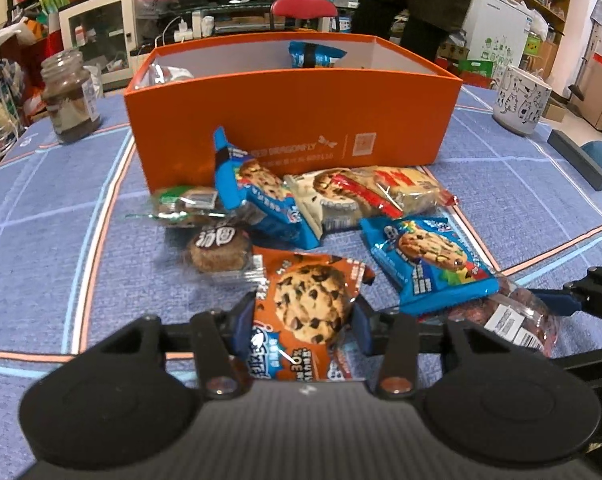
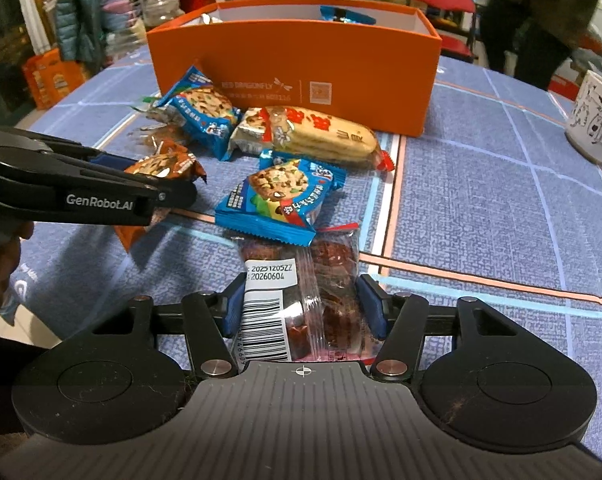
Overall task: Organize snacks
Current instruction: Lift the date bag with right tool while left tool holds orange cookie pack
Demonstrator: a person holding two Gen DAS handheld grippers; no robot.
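Note:
My left gripper point(image 1: 303, 312) is shut on an orange chocolate-chip cookie packet point(image 1: 305, 308), near the table's front. My right gripper point(image 2: 301, 304) is shut on a clear packet of dark red snacks with a barcode label point(image 2: 301, 300); that packet also shows in the left wrist view point(image 1: 513, 316). An orange box point(image 1: 293, 116) stands behind the pile, with a blue packet point(image 1: 315, 54) and a clear-wrapped snack point(image 1: 167, 74) inside. On the table lie blue cookie packets point(image 1: 429, 260) point(image 1: 257, 196), a long biscuit pack point(image 1: 373, 192), a round brown cake point(image 1: 217, 250) and a green-wrapped snack point(image 1: 185, 204).
A brown-filled glass jar point(image 1: 71, 96) stands at the left of the blue checked tablecloth point(image 1: 61, 240). A white cat-print mug point(image 1: 521, 98) stands at the right. A black bar point(image 1: 577, 158) lies at the right edge. A person stands behind the table.

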